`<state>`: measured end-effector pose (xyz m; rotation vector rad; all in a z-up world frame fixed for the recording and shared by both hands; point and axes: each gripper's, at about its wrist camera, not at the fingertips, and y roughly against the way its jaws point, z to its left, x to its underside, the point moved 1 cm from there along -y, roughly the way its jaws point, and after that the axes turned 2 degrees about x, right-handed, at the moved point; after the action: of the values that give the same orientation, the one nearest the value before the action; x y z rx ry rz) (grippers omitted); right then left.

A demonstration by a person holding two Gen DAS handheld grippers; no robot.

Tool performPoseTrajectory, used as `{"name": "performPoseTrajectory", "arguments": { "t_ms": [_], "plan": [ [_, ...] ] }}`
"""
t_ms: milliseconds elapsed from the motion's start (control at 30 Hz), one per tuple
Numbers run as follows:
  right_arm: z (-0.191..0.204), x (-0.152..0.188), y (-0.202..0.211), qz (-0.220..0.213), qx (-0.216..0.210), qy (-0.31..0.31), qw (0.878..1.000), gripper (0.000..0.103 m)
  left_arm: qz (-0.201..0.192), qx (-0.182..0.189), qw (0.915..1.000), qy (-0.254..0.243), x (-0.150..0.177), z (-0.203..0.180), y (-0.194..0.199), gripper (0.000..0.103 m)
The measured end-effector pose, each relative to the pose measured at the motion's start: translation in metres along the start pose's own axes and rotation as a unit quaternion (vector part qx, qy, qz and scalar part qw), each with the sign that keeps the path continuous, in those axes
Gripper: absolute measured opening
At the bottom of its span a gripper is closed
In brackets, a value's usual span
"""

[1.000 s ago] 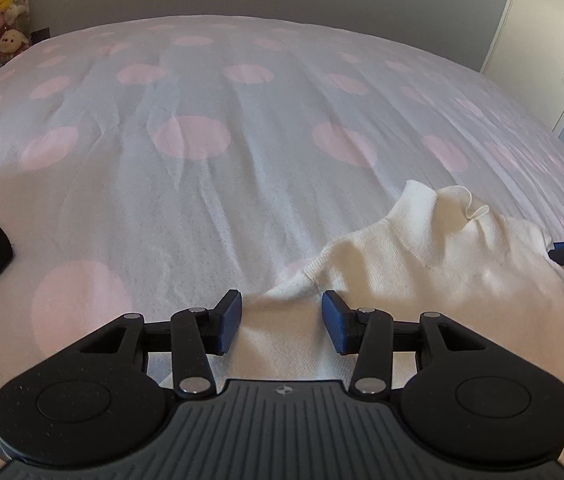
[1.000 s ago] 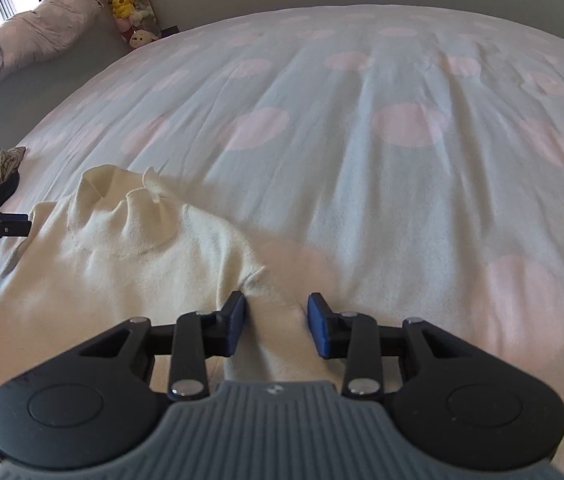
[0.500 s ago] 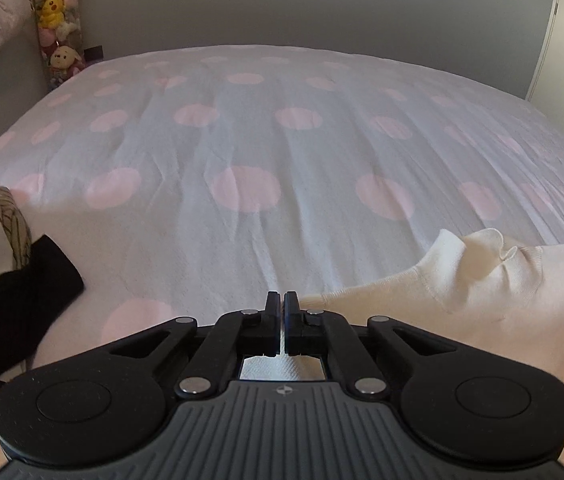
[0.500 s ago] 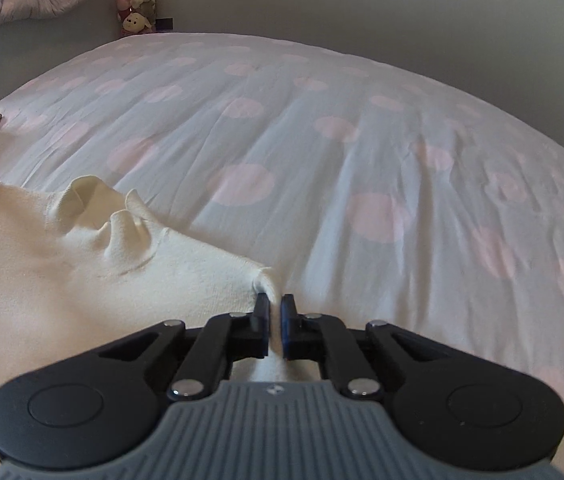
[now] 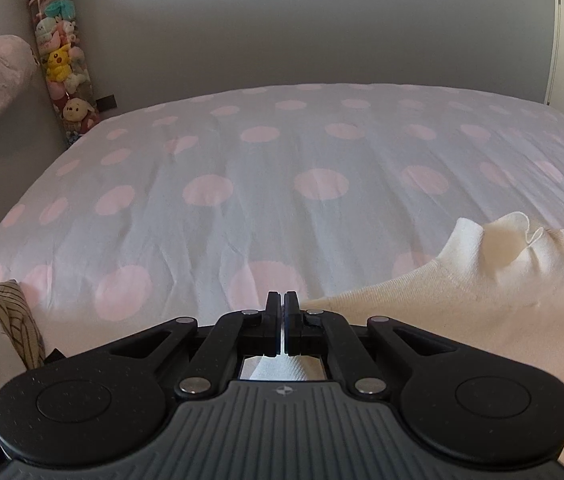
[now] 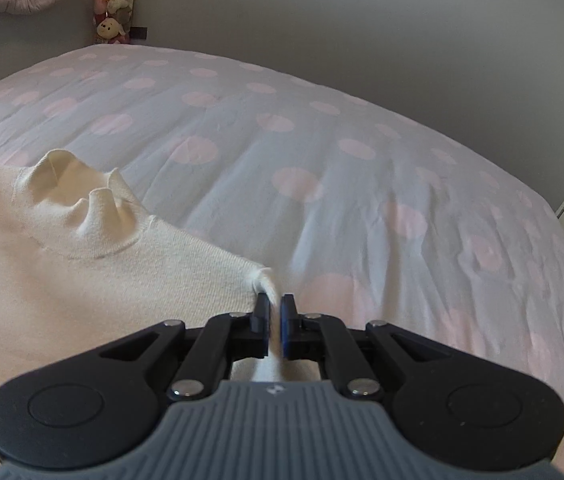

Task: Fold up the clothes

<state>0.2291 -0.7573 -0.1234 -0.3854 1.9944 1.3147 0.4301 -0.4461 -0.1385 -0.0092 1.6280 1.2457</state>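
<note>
While the cream knit sweater (image 6: pixel 81 280) with its ribbed, rumpled collar fills the lower left of the right wrist view, we see the right gripper (image 6: pixel 275 304) pinching its shoulder corner and the left gripper (image 5: pixel 283 300) pressed shut on the other edge, over a wrinkled bedspread (image 5: pixel 282 168) dotted pink

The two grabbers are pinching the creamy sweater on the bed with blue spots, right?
Nearly. The spots on the bedspread are pink, not blue, which both wrist views show. The rest holds: the left gripper and the right gripper each have their jaws shut on an edge of the cream sweater, with the fabric pinched between them.
</note>
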Motion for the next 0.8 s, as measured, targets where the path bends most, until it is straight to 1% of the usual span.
{"name": "performPoseTrajectory", "arguments": {
  "t_ms": [100,167,233,267,300,333,367,467,567,667,733,800],
  "plan": [
    [0.003,0.009,-0.017,0.017,-0.006,0.001,1.0,0.007,0.023,-0.003,0.9996,-0.016,0.011,-0.003,-0.018,0.0],
    [0.004,0.014,-0.026,0.029,-0.01,-0.004,1.0,0.008,0.043,0.005,0.9989,-0.016,0.017,-0.002,-0.026,0.0],
    [0.003,0.016,-0.032,0.041,-0.015,-0.02,0.999,0.015,0.057,0.005,0.9983,-0.013,0.023,-0.001,-0.03,0.006],
    [0.001,0.017,-0.032,0.044,-0.015,-0.028,0.999,0.022,0.06,0.006,0.9981,-0.011,0.025,0.0,-0.028,0.01],
    [0.0,0.018,-0.03,0.041,-0.012,-0.038,0.998,0.025,0.058,0.007,0.9983,-0.009,0.026,0.003,-0.024,0.015],
    [-0.003,0.018,-0.025,0.036,-0.012,-0.046,0.998,0.026,0.054,0.006,0.9985,-0.004,0.027,0.006,-0.018,0.018],
    [-0.005,0.018,-0.019,0.031,-0.013,-0.056,0.998,0.028,0.051,0.005,0.9987,0.001,0.027,0.01,-0.012,0.024],
    [-0.011,0.021,0.008,0.016,-0.021,-0.086,0.996,0.028,0.05,0.01,0.9984,0.025,0.03,0.027,0.019,0.025],
    [-0.006,0.036,0.043,0.004,-0.045,-0.113,0.993,0.028,0.042,0.006,0.9985,0.036,0.038,0.049,0.06,0.025],
    [0.012,0.065,0.083,0.004,-0.075,-0.125,0.989,0.028,0.044,-0.001,0.9984,0.034,0.05,0.073,0.101,0.025],
    [0.026,0.092,0.109,0.013,-0.097,-0.135,0.986,0.028,0.047,-0.016,0.998,0.038,0.062,0.094,0.131,0.025],
    [0.041,0.12,0.131,0.024,-0.108,-0.141,0.984,0.028,0.05,-0.032,0.9972,0.045,0.074,0.114,0.158,0.025]
  ]
}}
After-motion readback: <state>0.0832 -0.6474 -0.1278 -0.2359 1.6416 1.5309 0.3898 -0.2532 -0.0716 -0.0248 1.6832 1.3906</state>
